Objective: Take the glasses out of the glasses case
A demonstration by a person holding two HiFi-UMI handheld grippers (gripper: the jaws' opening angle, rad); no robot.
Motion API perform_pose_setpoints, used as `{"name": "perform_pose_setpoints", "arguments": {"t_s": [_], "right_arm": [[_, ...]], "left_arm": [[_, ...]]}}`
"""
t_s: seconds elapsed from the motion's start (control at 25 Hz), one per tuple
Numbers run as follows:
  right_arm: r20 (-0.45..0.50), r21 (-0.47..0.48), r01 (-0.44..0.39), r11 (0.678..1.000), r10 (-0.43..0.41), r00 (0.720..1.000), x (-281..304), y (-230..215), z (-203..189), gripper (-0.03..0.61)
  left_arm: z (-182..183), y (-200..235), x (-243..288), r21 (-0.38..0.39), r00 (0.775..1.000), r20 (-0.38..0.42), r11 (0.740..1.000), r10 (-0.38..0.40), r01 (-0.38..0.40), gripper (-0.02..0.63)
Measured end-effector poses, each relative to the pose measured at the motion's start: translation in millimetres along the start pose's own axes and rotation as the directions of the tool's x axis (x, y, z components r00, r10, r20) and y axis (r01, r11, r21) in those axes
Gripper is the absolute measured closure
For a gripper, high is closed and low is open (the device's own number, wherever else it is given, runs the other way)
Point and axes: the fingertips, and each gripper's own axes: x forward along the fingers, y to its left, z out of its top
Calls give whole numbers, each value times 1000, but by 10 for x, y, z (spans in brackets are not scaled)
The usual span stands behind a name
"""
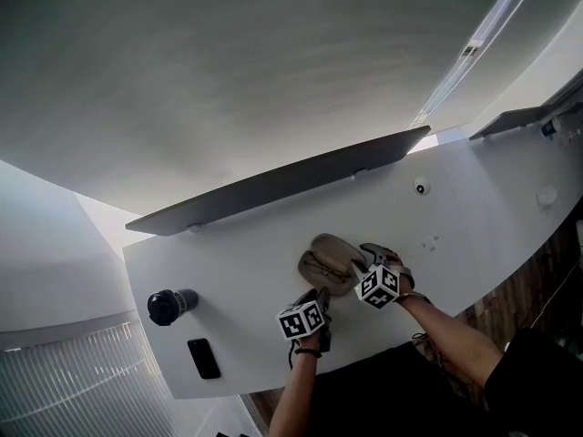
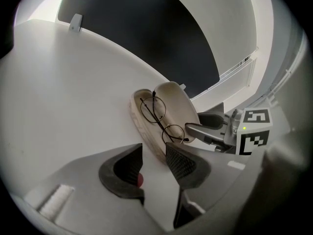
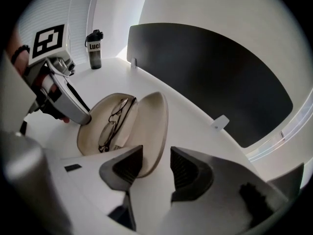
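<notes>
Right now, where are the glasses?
In the left gripper view, the glasses lie inside the open glasses case at frame centre, on the white table, just ahead of the left tongs.

White table (image 1: 228,271), mostly bare. Dark bottle (image 1: 171,305) stands upright, well off to the left of the left gripper (image 2: 154,151); there's print on it, only partly legible. Black phone (image 1: 203,358) lies flat, also left of that gripper, closer to the table's near edge than the bottle. Dark partition panel (image 1: 273,185) runs along the far table edge, ahead of both grippers, with small white clips (image 3: 220,122) at its foot. Round white device (image 1: 420,186) sits on the table ahead and right of the right gripper (image 3: 156,153), well apart. Small white bits (image 1: 547,196) further right, too small to tell. Wood floor (image 1: 528,289) right of the table. Blinds (image 1: 64,371) far left. Ceiling light strip (image 1: 474,48) overhead.
</notes>
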Motion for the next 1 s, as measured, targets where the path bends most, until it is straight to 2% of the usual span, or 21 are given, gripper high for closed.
{"name": "perform_pose_setpoints", "arguments": {"t_s": [0.24,0.56,0.8,0.92,1.0], "right_arm": [[-5,3,-33,999,33,999,108,34,-81,391],[25,-15,-16,1000,16,1000,88,46,-79,394],[120,-34,40,999,-36,992,-308,-48,198,394],[177,-120,63,991,-41,983,-677,-11,496,396],[187,-187,34,982,1,982,-804,163,664,444]], "left_arm": [[-6,40,-9,-2,1000,-7,1000,10,-10,437],[-2,15,-2,18,999,-22,999,30,-30,439],[24,-56,-1,56,999,-21,998,28,-27,462],[2,-32,-8,40,999,-32,999,34,-32,462],[2,-32,-7,37,999,-33,999,33,-32,463]]}}
